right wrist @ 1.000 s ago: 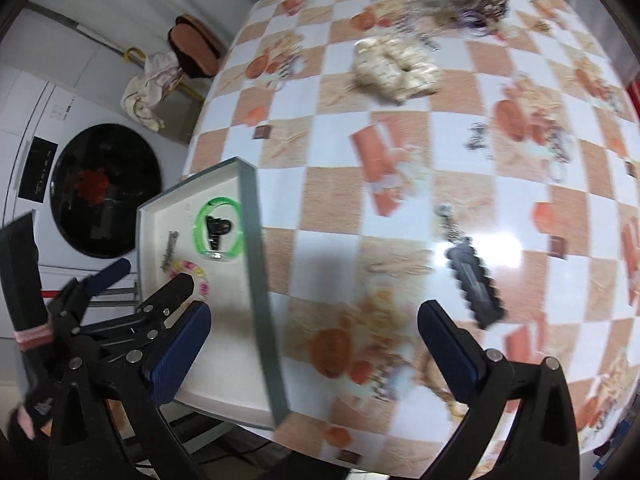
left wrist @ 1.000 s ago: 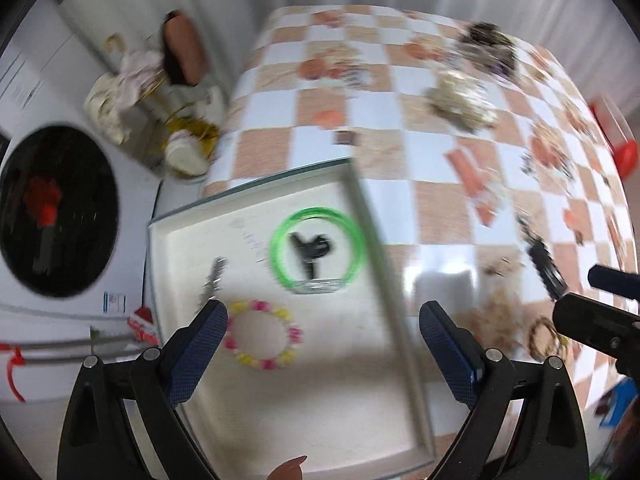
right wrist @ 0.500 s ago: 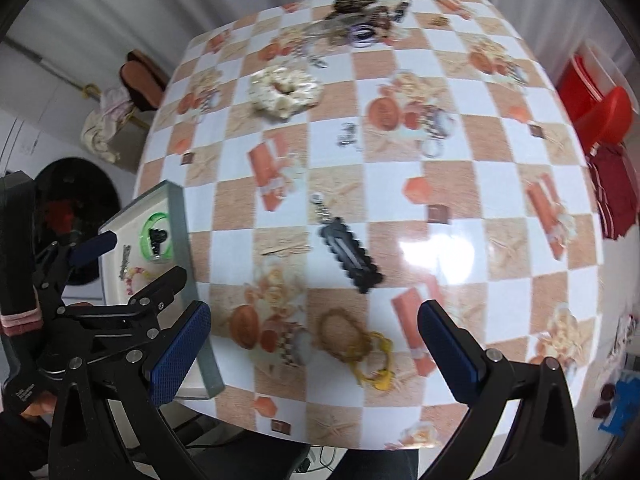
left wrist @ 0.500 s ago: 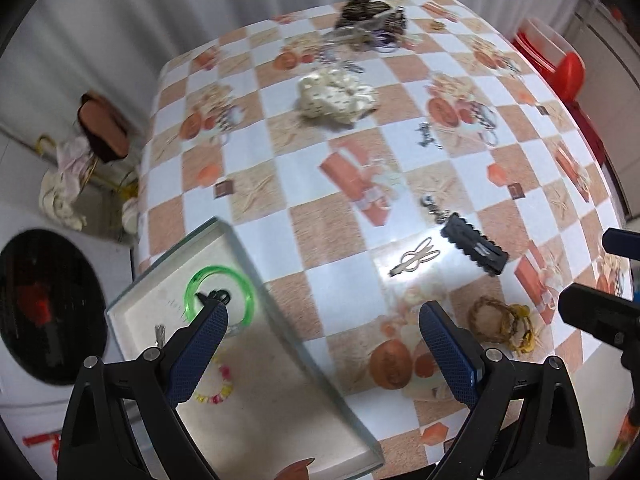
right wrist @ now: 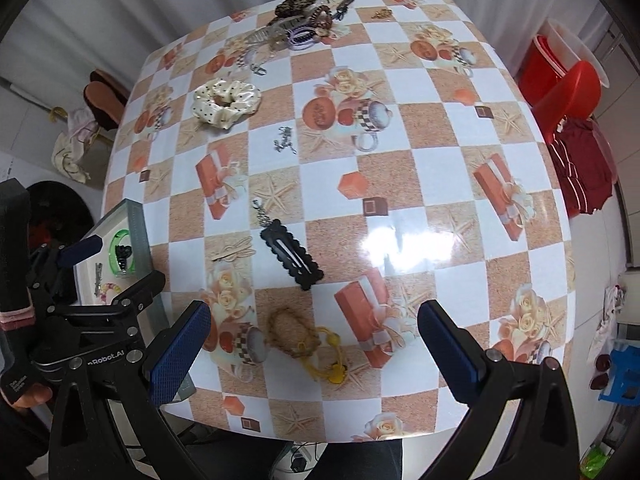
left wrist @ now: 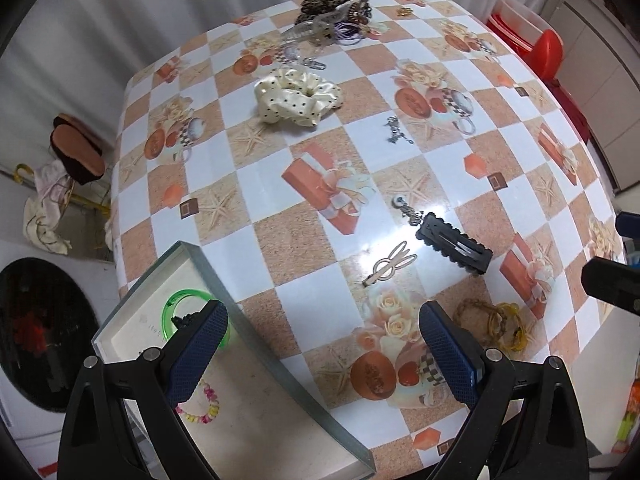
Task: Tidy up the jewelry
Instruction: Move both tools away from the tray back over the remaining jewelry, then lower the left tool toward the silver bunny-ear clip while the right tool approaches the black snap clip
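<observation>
left gripper [left wrist: 323, 354]: jaws wide apart, empty, above the near-left table edge; left finger overlaps the tray, right finger over the tablecloth
right gripper [right wrist: 314, 350]: jaws spread, nothing between the pads, above the near edge of the table [right wrist: 404, 184]
tray [left wrist: 276, 364]: grey-rimmed, near-left corner of the table, partly under the left gripper
green bangle [left wrist: 180, 304]: in the tray, just behind the left finger, a small dark piece inside it
bead bracelet [left wrist: 202, 406]: pastel, in the tray, near the left finger's base
rope bracelet [right wrist: 290, 332]: brown, on the cloth between the right gripper's fingers, touching a yellow cord [right wrist: 330, 362]
black hair clip [right wrist: 291, 254]: scalloped, beyond the rope bracelet, mid-table
rabbit clip [left wrist: 388, 266]: pale metal, just left of the black hair clip, ahead of the left gripper
scrunchie [left wrist: 298, 98]: cream with dots, far half of the table
far pile [right wrist: 302, 20]: mixed hair ties and clips at the far edge, well apart from both grippers
</observation>
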Demonstrator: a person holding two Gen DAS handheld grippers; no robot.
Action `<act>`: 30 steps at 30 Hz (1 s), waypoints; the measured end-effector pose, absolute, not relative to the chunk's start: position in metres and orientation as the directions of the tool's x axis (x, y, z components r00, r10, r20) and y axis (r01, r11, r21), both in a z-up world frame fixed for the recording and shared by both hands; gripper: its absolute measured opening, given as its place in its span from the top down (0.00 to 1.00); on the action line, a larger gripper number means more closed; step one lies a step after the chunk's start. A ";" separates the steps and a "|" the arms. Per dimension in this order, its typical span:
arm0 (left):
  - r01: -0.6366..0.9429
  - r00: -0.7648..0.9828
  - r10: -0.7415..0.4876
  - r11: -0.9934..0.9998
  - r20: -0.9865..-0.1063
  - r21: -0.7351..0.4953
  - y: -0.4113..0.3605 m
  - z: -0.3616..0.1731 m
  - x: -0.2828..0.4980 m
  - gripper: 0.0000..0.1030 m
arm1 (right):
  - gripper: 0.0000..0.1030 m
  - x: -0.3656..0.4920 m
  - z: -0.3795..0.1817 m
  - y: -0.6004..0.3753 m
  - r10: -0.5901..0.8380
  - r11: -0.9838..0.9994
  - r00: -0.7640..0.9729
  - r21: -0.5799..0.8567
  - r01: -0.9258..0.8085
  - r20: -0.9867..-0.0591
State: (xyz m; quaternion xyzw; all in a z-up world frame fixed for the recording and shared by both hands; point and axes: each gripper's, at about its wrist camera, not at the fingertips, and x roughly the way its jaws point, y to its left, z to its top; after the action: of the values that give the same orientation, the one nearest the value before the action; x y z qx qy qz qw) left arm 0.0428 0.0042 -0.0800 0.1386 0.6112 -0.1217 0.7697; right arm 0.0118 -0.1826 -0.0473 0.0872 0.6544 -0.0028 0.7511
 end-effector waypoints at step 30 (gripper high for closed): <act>0.342 0.244 -0.033 0.938 -0.969 0.054 0.010 -0.092 0.037 0.03 | 0.00 -0.001 -0.095 -0.220 0.152 0.960 0.074 0.165 0.227 -0.986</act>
State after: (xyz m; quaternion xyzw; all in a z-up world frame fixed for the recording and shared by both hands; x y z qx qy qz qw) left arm 0.0366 0.0104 -0.0915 0.1281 0.6028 -0.1207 0.7782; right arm -0.0012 -0.2204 -0.0945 0.1395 0.6800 -0.0259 0.7193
